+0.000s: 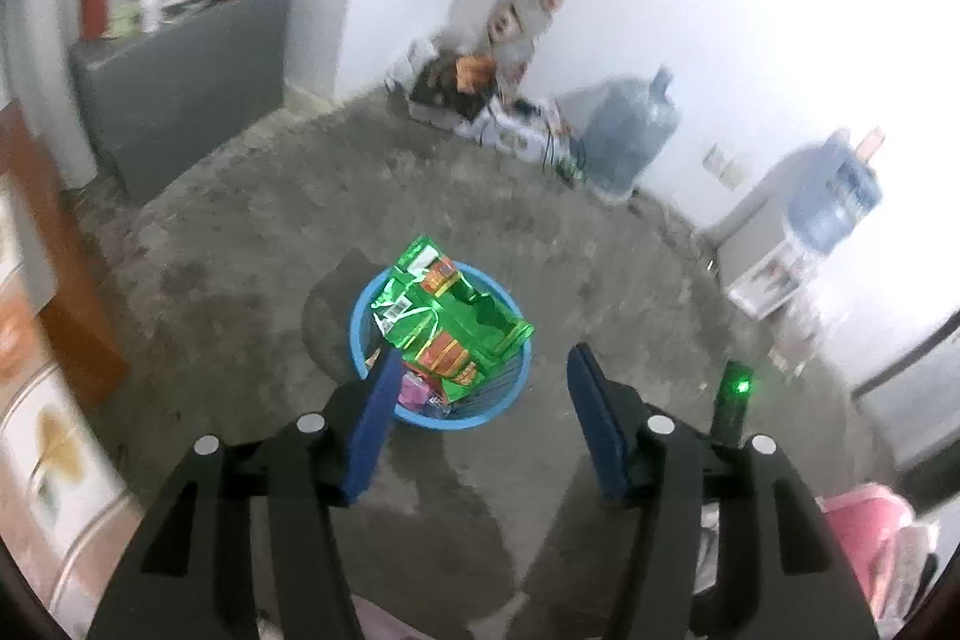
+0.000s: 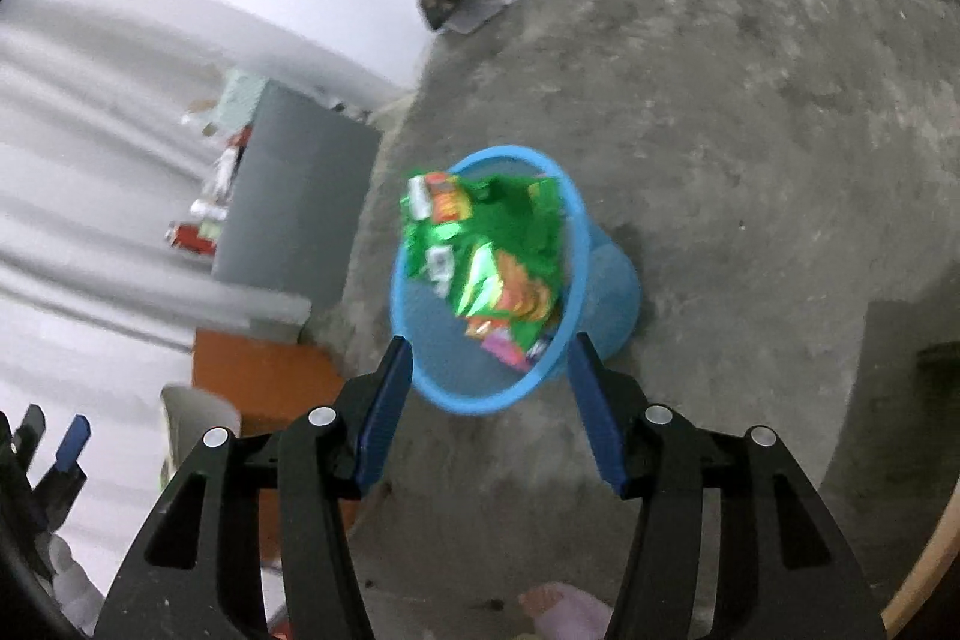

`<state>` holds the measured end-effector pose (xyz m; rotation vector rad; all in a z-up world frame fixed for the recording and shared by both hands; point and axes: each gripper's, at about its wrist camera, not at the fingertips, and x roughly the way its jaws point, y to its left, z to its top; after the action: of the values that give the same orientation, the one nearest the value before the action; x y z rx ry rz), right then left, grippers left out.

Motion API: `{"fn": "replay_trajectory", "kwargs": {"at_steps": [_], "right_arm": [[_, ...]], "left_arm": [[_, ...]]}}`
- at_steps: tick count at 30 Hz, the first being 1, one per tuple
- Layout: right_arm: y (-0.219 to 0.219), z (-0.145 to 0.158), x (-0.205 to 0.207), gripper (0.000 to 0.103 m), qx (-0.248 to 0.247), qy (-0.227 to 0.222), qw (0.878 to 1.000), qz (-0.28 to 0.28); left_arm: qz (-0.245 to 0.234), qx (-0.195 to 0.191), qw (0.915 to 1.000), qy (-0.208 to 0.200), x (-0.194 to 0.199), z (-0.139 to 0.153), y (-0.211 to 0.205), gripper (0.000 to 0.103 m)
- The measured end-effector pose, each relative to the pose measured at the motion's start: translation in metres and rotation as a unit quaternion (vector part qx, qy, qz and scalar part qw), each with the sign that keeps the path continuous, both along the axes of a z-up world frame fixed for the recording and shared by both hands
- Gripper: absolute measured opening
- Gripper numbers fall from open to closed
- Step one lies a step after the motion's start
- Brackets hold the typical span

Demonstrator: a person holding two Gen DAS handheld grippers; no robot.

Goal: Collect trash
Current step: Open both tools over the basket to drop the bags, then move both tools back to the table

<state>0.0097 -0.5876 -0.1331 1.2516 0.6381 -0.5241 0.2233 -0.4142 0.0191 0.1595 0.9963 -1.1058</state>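
A blue plastic bin [image 1: 480, 419] stands on the concrete floor. Crumpled green snack bags [image 1: 462, 322] lie on top of it and stick out over the rim, with a pink wrapper [image 1: 414, 391] beneath them. My left gripper [image 1: 485, 355] hovers above the bin's near side, open, with nothing between its blue pads. In the right wrist view the same bin [image 2: 480, 406] appears tilted, holding the green bags [image 2: 492, 244] and the pink wrapper [image 2: 504, 343]. My right gripper [image 2: 492, 342] is also open and empty above the bin's near rim. The left gripper's fingers [image 2: 72, 439] show at the lower left edge.
A grey cabinet [image 1: 180, 100] with bottles on top stands at the back left, next to orange wooden furniture [image 1: 60, 250]. Boxes and clutter [image 1: 480, 100] and two water jugs [image 1: 630, 130] [image 1: 834, 202] line the far wall. Something pink [image 1: 870, 526] lies at the lower right.
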Motion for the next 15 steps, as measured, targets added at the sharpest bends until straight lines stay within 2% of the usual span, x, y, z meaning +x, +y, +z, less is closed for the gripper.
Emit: {"fn": "replay_trajectory", "kwargs": {"at_steps": [6, 10, 15], "right_arm": [[0.038, 0.052, 0.009, 0.062, -0.049, -0.015, 0.996, 0.074], [0.061, 0.083, 0.026, 0.063, -0.069, -0.020, 0.988, 0.133], [0.093, 0.114, 0.047, 0.063, -0.082, -0.039, 0.978, 0.189]], "left_arm": [[0.080, -0.059, 0.9949, -0.017, -0.024, 0.042, 0.111, 0.059], [0.127, -0.094, 0.9871, -0.025, -0.043, 0.050, 0.178, 0.060], [0.182, -0.113, 0.9757, -0.045, -0.061, 0.051, 0.259, 0.061]]}}
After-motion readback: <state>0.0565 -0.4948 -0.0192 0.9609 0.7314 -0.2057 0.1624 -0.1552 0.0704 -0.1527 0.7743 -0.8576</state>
